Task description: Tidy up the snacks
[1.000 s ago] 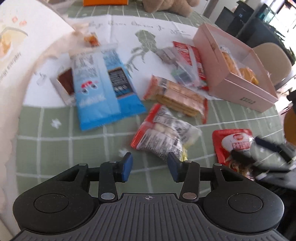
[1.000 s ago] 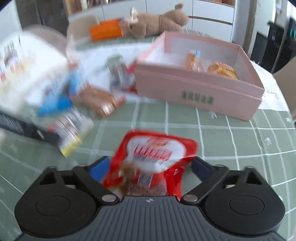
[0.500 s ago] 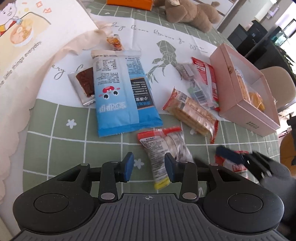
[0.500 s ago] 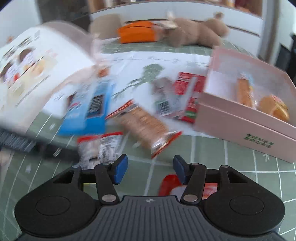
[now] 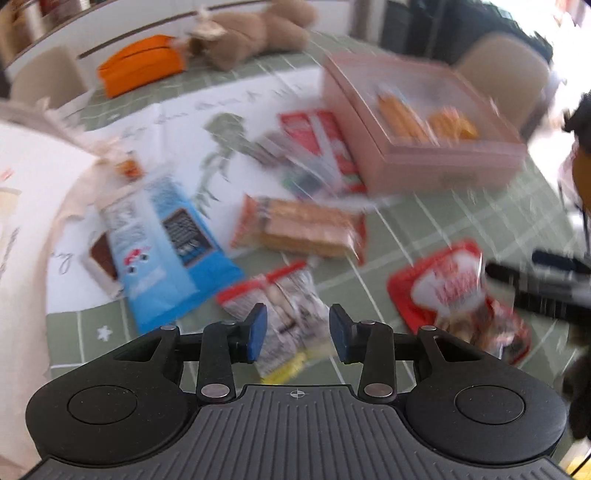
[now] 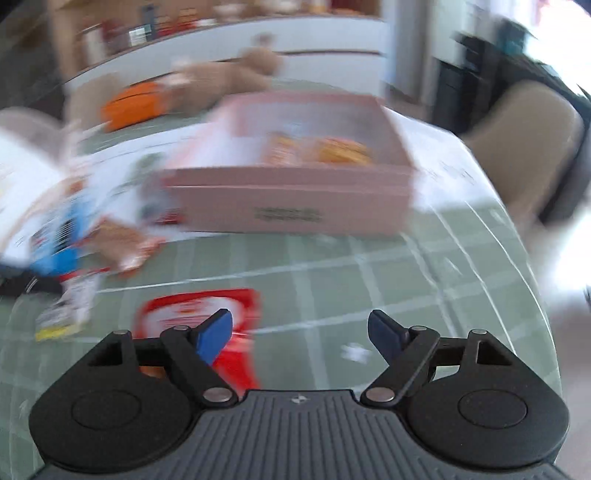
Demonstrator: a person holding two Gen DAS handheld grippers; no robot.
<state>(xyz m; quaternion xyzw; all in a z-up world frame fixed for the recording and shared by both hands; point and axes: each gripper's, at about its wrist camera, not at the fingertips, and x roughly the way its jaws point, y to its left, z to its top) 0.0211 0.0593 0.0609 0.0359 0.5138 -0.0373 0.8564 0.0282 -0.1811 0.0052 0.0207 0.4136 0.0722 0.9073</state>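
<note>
Both views are motion-blurred. My left gripper (image 5: 293, 334) is open above a grey-and-red snack packet (image 5: 280, 314) lying on the green checked tablecloth. My right gripper (image 6: 301, 334) is open and empty; a red snack bag (image 6: 199, 314) lies under its left finger. That red bag (image 5: 458, 295) and the right gripper (image 5: 546, 280) also show in the left wrist view. A pink box (image 5: 424, 122) holding orange snacks stands at the back right, and shows in the right wrist view too (image 6: 295, 199). A blue packet (image 5: 166, 243) and a cracker packet (image 5: 306, 229) lie loose.
A red-and-white packet (image 5: 317, 147) lies beside the pink box. An orange pouch (image 5: 142, 62) and a brown plush toy (image 5: 251, 33) sit at the far edge. A white bag (image 5: 22, 206) stands at left. A beige chair (image 6: 524, 136) is off the table's right.
Both cameras swung right. My right gripper opened wider and shifted right of the red bag. My left gripper opened somewhat and now hovers over the grey-and-red packet.
</note>
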